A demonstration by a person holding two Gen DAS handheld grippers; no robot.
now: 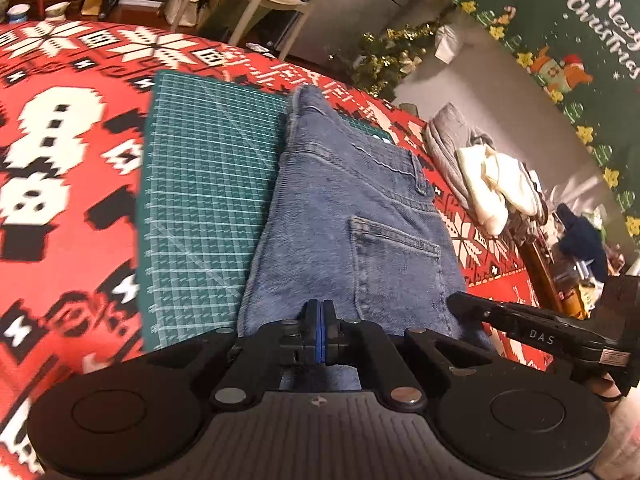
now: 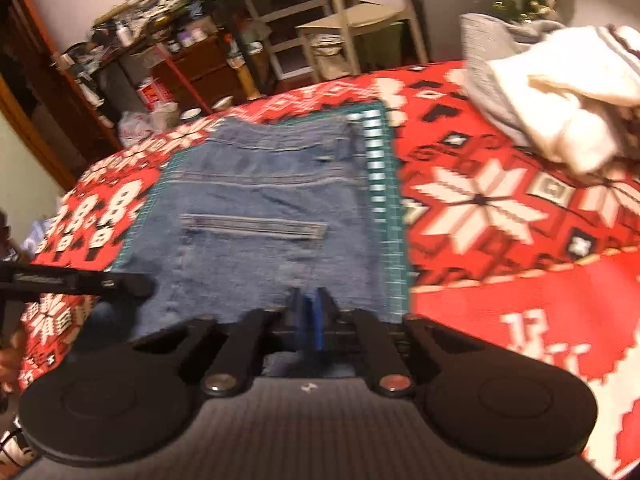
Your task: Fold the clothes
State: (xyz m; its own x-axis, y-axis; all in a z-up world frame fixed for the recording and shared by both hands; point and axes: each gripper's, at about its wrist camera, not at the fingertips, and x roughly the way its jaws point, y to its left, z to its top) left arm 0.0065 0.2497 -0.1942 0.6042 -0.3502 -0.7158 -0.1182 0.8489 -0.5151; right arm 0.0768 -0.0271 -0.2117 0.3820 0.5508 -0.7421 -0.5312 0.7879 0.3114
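Note:
A pair of blue jeans (image 1: 352, 216) lies on a green cutting mat (image 1: 200, 184), back pocket up, waistband at the far end. My left gripper (image 1: 320, 312) is shut on the near edge of the jeans. My right gripper (image 2: 310, 304) is shut on the same near edge of the jeans (image 2: 260, 200), further right. The right gripper's black finger shows at the right of the left wrist view (image 1: 500, 312). The left gripper's finger shows at the left of the right wrist view (image 2: 80, 280).
The mat (image 2: 390, 200) lies on a red Christmas tablecloth (image 1: 60, 160). A pile of grey and white clothes (image 2: 552, 92) sits on the table to the right. A chair (image 2: 360, 20) and cluttered shelves stand beyond the far table edge.

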